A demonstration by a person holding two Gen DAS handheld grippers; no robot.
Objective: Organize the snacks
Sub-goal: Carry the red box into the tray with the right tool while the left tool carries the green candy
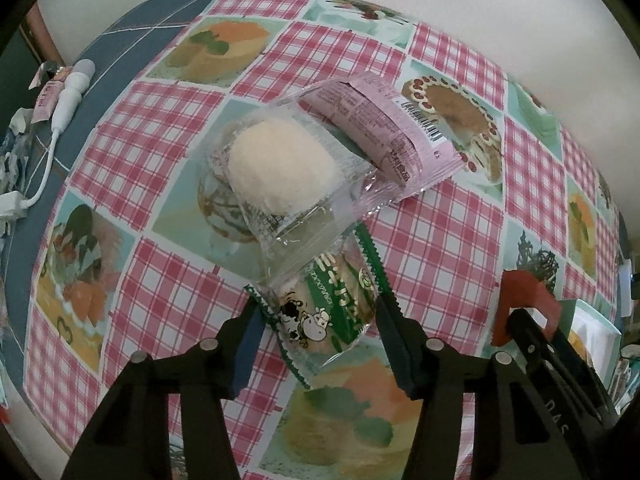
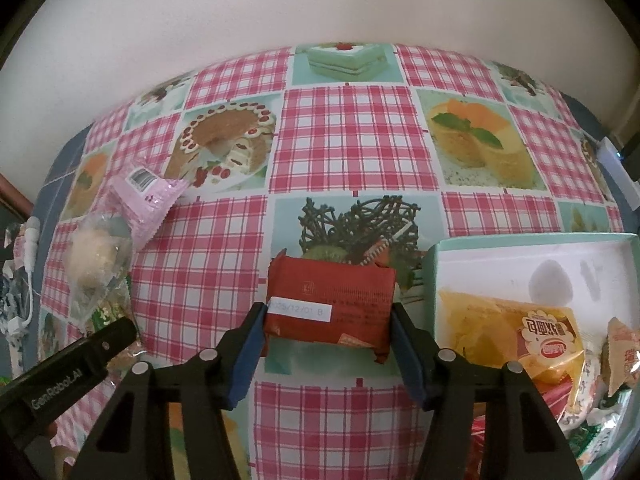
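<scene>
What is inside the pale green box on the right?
The box holds a yellow snack packet and other wrapped snacks at its near end; its far end is bare. What lies beneath those packets is covered.

The left claw [image 1: 318,330] stands over the table [image 1: 168,292] with the cow-print packet [image 1: 326,312] between its fingers; just ahead of it the clear-wrapped bun [image 1: 280,168] overlaps that packet's far end; beyond the bun, ahead and to the right, lies the barcoded packet [image 1: 384,128], touching it. The right claw [image 2: 326,328] has the dated packet [image 2: 332,300] between its fingers; to its right sits the tray [image 2: 434,276], with the bread packet [image 2: 516,328] lying in it.
</scene>
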